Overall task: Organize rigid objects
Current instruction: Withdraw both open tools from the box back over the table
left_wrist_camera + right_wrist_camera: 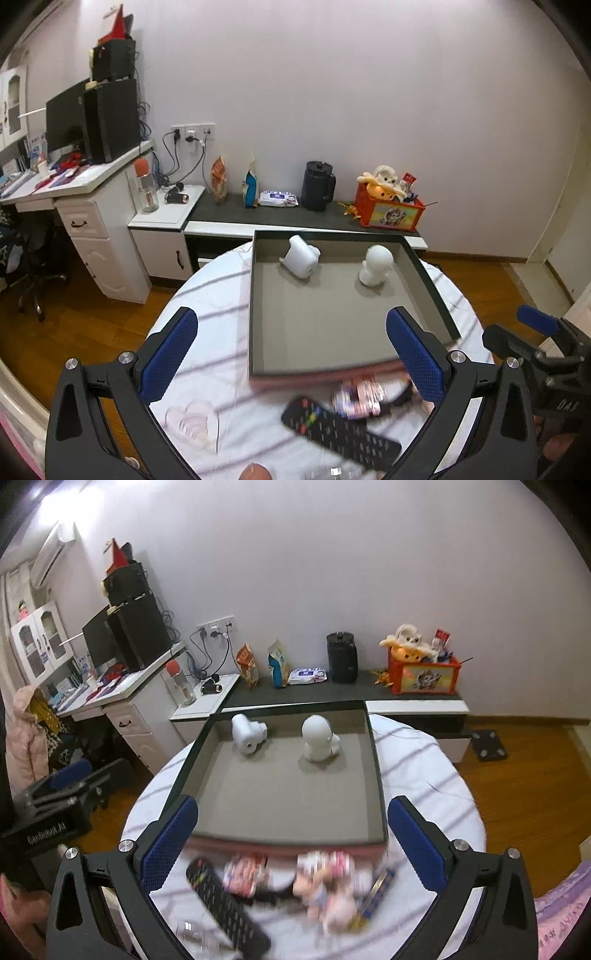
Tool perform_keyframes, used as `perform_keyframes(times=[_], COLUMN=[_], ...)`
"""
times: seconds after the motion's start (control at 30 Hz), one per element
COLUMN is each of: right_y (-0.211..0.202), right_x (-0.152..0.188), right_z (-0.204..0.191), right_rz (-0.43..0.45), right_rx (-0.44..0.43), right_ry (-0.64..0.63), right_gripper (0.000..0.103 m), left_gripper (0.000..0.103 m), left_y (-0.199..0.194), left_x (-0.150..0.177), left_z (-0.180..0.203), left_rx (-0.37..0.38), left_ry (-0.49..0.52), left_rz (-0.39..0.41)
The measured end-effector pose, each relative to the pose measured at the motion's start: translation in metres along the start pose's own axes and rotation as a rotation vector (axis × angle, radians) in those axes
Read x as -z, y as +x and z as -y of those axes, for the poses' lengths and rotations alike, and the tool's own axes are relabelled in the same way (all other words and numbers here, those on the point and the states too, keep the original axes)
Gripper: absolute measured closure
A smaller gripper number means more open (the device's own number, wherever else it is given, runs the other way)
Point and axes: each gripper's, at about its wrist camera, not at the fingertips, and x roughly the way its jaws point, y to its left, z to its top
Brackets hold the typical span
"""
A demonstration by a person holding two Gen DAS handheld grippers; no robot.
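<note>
A shallow dark-rimmed tray (pixel 258 302) (pixel 378 775) lies on the round white table. At its far end lie two white figures: a boxy one (pixel 300 258) (pixel 246 736) on its side and a round-headed one (pixel 375 264) (pixel 317 740) upright. In front of the tray lie a black remote (pixel 340 432) (pixel 225 908), a small colourful pack (pixel 360 397) (pixel 245 875) and a blurred pile of pink toys (pixel 328 890). My left gripper (pixel 291 354) hovers open above the tray's near edge. My right gripper (pixel 291 838) is open too, above the same clutter. Neither holds anything.
Behind the table runs a low dark-topped cabinet (pixel 280 216) with snack bags, a black jug (pixel 317 186) and an orange toy box (pixel 388 210). A white desk (pixel 66 181) with a monitor stands at left. Wooden floor surrounds the table.
</note>
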Motion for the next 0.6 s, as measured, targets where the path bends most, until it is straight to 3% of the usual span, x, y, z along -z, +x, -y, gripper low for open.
perform_keyframes(times=[0.3, 0.5, 0.6], right_y=[-0.057, -0.063, -0.062], right_x=[0.069, 0.103, 0.112], right_z=[-0.013, -0.004, -0.002], right_rz=[0.027, -0.035, -0.047], right_rx=[0.069, 0.081, 0.083], right_ry=[-0.017, 0.009, 0.016], right_gripper=[0.000, 0.000, 0.000], left_gripper=[0.000, 0.000, 0.000], left_y=[-0.055, -0.064, -0.062], left_x=[0.061, 0.107, 0.114], left_z=[0.002, 0.000, 0.001], left_rx=[-0.029, -0.001, -0.008], left_ry=[-0.019, -0.040, -0.040], left_rz=[0.018, -0.034, -0.050])
